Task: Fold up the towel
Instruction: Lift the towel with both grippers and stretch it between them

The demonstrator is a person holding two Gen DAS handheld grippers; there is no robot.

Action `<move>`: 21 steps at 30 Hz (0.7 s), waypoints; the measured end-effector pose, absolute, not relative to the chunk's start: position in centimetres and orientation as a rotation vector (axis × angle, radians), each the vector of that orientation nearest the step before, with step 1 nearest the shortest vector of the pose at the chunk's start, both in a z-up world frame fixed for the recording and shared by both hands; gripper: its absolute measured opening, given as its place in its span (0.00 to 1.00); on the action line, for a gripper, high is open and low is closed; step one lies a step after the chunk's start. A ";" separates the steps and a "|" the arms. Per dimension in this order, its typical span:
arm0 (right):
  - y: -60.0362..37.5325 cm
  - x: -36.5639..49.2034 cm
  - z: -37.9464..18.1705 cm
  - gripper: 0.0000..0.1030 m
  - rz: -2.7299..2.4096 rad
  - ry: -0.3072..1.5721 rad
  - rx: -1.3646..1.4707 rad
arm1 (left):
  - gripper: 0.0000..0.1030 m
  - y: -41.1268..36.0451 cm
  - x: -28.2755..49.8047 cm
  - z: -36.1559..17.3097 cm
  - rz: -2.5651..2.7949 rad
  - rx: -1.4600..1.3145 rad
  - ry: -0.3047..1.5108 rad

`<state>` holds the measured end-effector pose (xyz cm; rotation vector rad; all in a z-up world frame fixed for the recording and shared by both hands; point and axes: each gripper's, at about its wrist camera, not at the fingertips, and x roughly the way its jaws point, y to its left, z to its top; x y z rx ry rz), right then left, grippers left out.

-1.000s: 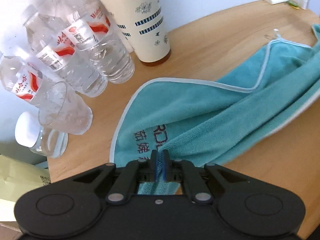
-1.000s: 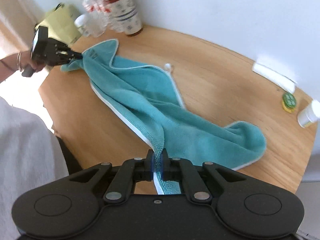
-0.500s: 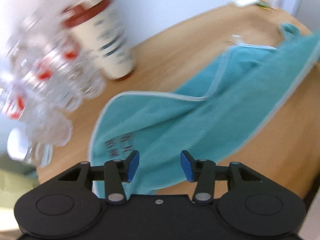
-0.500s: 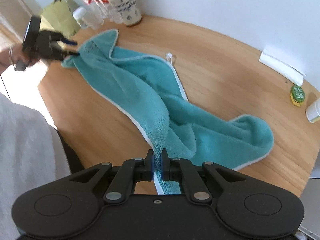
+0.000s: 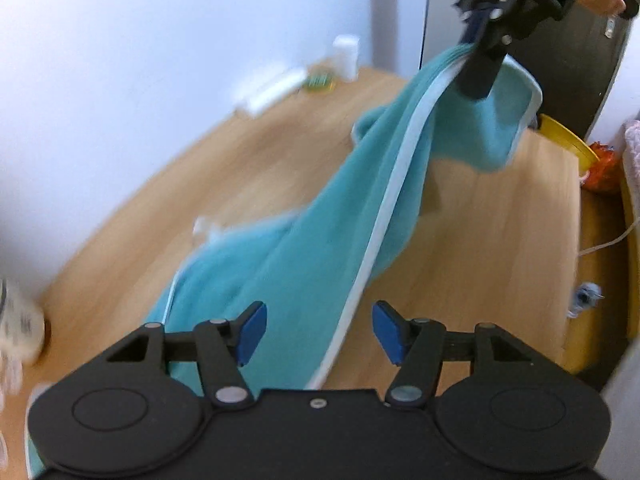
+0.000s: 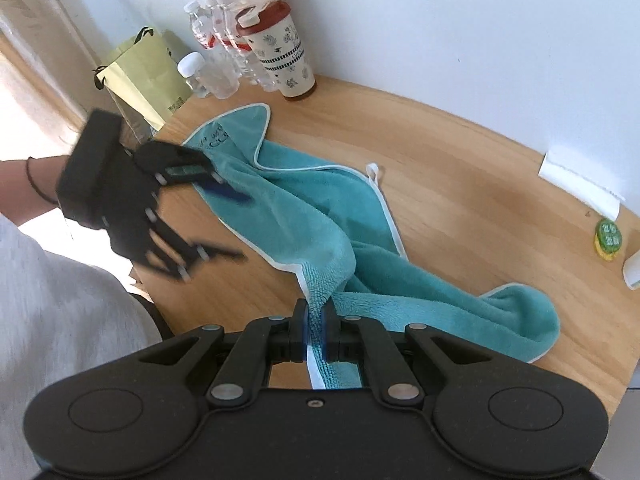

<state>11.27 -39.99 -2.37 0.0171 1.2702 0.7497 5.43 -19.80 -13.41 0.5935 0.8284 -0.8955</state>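
Note:
A teal towel (image 6: 304,208) with a white border lies crumpled in a long strip across the wooden table (image 6: 460,160). My right gripper (image 6: 315,320) is shut on the towel's near white-edged hem. In the left wrist view that gripper (image 5: 482,36) holds the towel (image 5: 312,248) lifted off the table at the far end. My left gripper (image 5: 318,332) is open just above the towel's left part, with nothing between its blue pads (image 5: 252,330). The right wrist view shows it blurred (image 6: 228,224) over the towel's near edge.
Water bottles (image 6: 216,48), a patterned cup with a red lid (image 6: 284,56) and a yellow-green paper bag (image 6: 148,76) crowd the far left corner. At the right edge lie a white paper strip (image 6: 580,184) and a green round item (image 6: 608,236). My white sleeve fills the lower left.
My left gripper opened and let go of the towel's left corner, then swung right along the towel. My right gripper stayed shut on the hem and lifted it a little.

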 end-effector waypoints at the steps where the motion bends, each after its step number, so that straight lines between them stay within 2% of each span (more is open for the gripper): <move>1: -40.2 11.2 -2.3 0.06 0.752 1.267 0.017 | 0.58 -20.4 5.4 -13.7 -0.892 0.596 0.824; 3: -40.5 11.1 -2.1 0.06 0.756 1.260 0.018 | 0.54 -21.5 5.4 -14.6 -0.871 0.605 0.820; 4: -40.6 11.0 -2.0 0.06 0.758 1.257 0.018 | 0.42 -21.7 5.4 -14.9 -0.862 0.615 0.817; 5: -40.8 10.9 -1.9 0.06 0.760 1.254 0.019 | 0.34 -21.8 5.3 -15.1 -0.858 0.626 0.814; 7: -41.1 10.8 -1.7 0.06 0.763 1.247 0.019 | 0.33 -21.6 5.2 -15.6 -0.846 0.670 0.798; 9: -41.6 10.4 -1.8 0.06 0.771 1.249 0.008 | 0.23 -21.3 5.0 -16.1 -0.828 0.710 0.785; 17: -42.8 9.2 -2.7 0.06 0.786 1.263 -0.023 | 0.11 -18.7 4.9 -16.4 -0.734 0.795 0.790; 21: -43.5 8.7 -2.9 0.06 0.784 1.270 -0.020 | 0.09 -15.8 5.1 -16.0 -0.668 0.784 0.850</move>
